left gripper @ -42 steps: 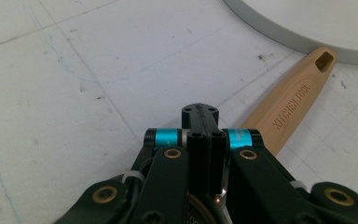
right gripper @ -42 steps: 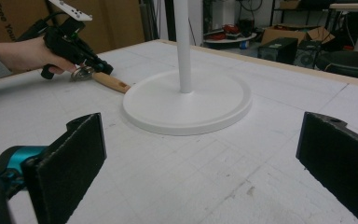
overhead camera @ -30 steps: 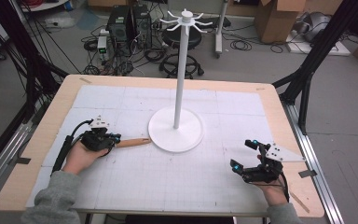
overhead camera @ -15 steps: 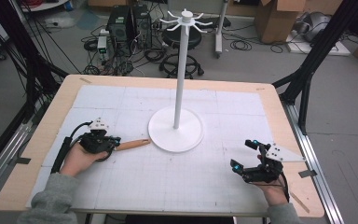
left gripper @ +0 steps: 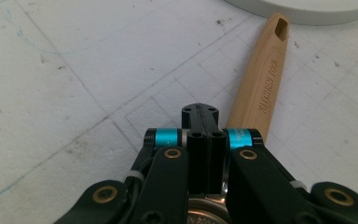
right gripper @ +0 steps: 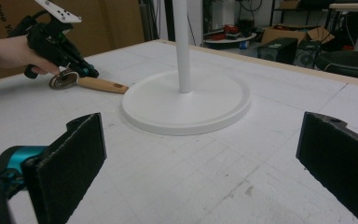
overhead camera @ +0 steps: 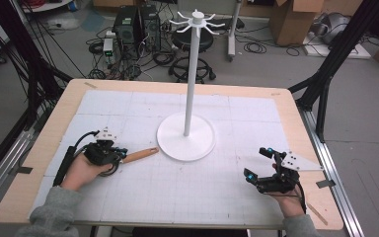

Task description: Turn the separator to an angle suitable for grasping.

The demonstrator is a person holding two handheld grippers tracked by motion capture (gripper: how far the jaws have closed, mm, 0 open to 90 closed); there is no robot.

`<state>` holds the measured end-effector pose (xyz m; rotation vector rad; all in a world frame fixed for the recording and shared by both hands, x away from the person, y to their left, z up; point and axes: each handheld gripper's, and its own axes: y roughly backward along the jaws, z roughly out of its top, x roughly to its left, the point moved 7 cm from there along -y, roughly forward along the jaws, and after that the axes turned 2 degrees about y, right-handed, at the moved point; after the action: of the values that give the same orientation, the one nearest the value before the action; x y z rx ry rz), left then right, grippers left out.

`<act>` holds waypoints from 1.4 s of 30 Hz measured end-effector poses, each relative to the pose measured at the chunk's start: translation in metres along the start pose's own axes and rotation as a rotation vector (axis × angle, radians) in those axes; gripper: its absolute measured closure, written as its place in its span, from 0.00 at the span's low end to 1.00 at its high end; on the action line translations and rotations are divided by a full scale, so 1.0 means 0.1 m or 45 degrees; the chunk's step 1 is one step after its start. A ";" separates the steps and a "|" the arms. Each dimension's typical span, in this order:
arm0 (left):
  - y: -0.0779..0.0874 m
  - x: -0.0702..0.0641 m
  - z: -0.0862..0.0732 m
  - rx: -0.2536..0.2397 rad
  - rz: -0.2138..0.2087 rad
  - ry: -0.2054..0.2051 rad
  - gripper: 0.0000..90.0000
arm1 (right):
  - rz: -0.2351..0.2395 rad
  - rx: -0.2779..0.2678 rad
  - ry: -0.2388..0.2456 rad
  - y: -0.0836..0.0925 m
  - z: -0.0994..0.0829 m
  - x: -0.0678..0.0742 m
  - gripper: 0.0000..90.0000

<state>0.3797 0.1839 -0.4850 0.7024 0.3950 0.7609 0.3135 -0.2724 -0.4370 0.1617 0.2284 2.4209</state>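
Note:
A kitchen tool with a light wooden handle (overhead camera: 140, 155) (left gripper: 261, 88) lies on the white mat, its handle end close to the round base (overhead camera: 186, 143) of a white hook stand. Its round metal head (right gripper: 64, 79) sits under my left gripper (overhead camera: 121, 154) (left gripper: 200, 112), whose jaws are pressed together just above it; I cannot tell whether they pinch any part of the tool. At the table's near right, my right gripper (overhead camera: 256, 162) (right gripper: 205, 149) rests with its jaws wide apart and nothing between them, pointing toward the stand.
The stand's tall white pole (overhead camera: 191, 74) rises from the base and ends in a ring of hooks (overhead camera: 197, 19). The gridded mat (overhead camera: 177, 187) covers most of the wooden table (overhead camera: 54, 118). Black frame posts flank the table; computers, cables and boxes lie beyond it.

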 end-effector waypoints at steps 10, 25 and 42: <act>-0.06 0.01 0.12 -0.065 0.053 -0.054 1.00 | 0.005 0.010 0.001 -0.03 0.00 0.01 0.01; -0.27 0.07 0.25 0.003 0.058 -0.034 1.00 | 0.006 0.004 0.007 -0.01 -0.01 0.01 0.01; -0.29 -0.04 0.26 0.023 0.037 -0.100 1.00 | 0.007 0.010 0.010 0.00 -0.02 0.01 0.01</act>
<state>0.4057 0.1549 -0.4871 0.7538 0.3215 0.7556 0.3124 -0.2715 -0.4385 0.1568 0.2412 2.4268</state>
